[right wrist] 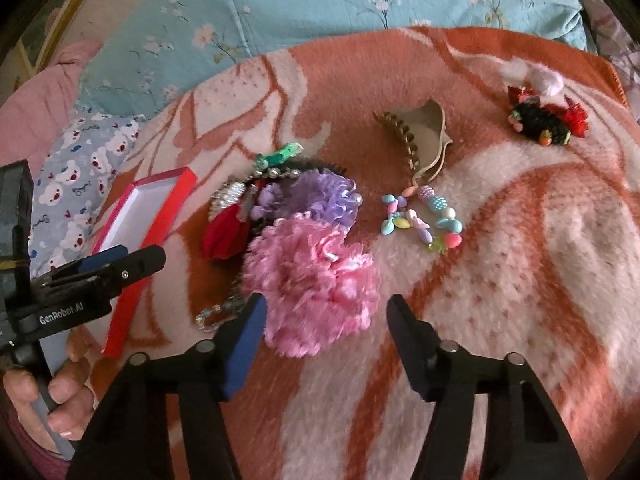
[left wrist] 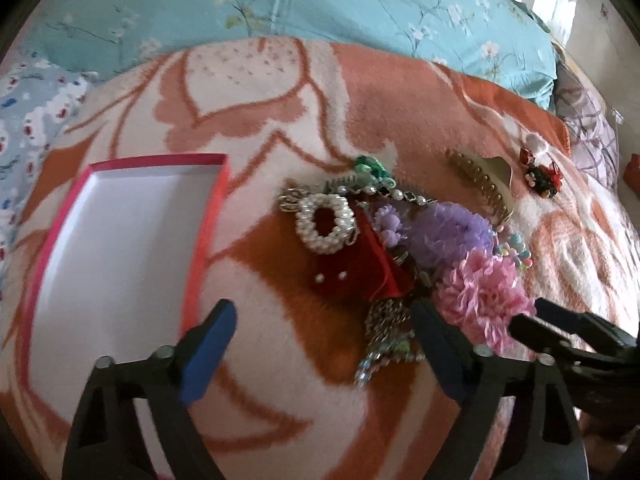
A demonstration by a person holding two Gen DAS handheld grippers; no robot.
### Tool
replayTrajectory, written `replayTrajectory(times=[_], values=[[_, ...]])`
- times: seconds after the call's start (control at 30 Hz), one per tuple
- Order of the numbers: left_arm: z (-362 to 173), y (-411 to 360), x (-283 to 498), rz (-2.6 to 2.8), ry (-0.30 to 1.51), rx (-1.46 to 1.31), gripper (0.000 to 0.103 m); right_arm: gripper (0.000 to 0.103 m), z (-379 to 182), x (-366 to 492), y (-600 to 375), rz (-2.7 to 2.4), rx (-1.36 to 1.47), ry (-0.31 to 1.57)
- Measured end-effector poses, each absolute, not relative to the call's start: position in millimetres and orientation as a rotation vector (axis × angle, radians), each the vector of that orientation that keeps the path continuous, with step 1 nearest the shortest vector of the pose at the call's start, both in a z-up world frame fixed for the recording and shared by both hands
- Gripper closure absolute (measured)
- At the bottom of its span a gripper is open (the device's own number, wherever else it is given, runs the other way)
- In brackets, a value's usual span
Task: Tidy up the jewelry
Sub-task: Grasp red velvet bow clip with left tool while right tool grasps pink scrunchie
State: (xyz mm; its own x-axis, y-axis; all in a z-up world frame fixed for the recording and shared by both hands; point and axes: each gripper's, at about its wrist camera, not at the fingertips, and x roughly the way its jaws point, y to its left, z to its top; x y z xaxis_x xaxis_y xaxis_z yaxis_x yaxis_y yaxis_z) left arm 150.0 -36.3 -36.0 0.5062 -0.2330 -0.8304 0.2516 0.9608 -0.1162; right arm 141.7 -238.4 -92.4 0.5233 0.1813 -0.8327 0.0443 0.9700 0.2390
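Note:
A pile of jewelry and hair pieces lies on an orange and white blanket [left wrist: 288, 292]. It holds a pearl ring bracelet [left wrist: 325, 220], a red fabric piece [left wrist: 360, 268], a purple flower [left wrist: 448, 232] and a pink flower [right wrist: 316, 280]. An open pink box [left wrist: 108, 248] with a white inside lies left of the pile. My left gripper [left wrist: 324, 324] is open and empty, just in front of the pile. My right gripper [right wrist: 326, 320] is open, its fingers on either side of the pink flower's near edge.
A gold hair claw [right wrist: 416, 136], a pastel bead bracelet [right wrist: 424, 220] and a black and red clip [right wrist: 548, 120] lie apart to the right. A teal floral quilt [left wrist: 320, 4] lies behind the blanket. A blue patterned pillow [right wrist: 76, 184] lies left.

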Motion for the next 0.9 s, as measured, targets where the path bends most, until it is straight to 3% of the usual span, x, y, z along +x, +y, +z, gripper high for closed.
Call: replayTrajectory(times=[0.03, 0.2, 0.27, 0.37, 0.43, 0.63, 0.9], values=[[-39.8, -38.0, 156.0, -0.3, 1.006, 0.018, 0.025, 0.055, -97.9, 146.1, -239.6, 0.086, 0.255, 1.034], [-58.7, -48.2, 184.2, -0.334, 1.033, 0.01, 0.027, 0.067, -110.0, 153.8, -242.9, 0.106, 0.295, 1.053], [-65.8, -54.2, 192.6, -0.345, 1.042, 0.004, 0.032, 0.079, -110.7, 154.2, -244.3, 0.118, 0.304, 1.052], [-77.4, -59.2, 204.4, -0.354, 1.068, 0.001, 0.054, 0.085, -111.1, 153.8, -246.3, 0.126, 0.308, 1.05], [-83.3, -60.7, 210.0, -0.371, 1.088, -0.017, 0.084, 0.087, -110.0, 153.1, -247.4, 0.134, 0.314, 1.047], [-75.2, -56.5, 204.4, -0.392, 1.041, -0.032, 0.093, 0.092, -95.7, 143.3, -248.3, 0.146, 0.313, 1.017], [-40.5, -39.2, 164.2, -0.44, 0.962, -0.06, 0.095, 0.093, -80.3, 123.6, -248.8, 0.142, 0.303, 0.986]])
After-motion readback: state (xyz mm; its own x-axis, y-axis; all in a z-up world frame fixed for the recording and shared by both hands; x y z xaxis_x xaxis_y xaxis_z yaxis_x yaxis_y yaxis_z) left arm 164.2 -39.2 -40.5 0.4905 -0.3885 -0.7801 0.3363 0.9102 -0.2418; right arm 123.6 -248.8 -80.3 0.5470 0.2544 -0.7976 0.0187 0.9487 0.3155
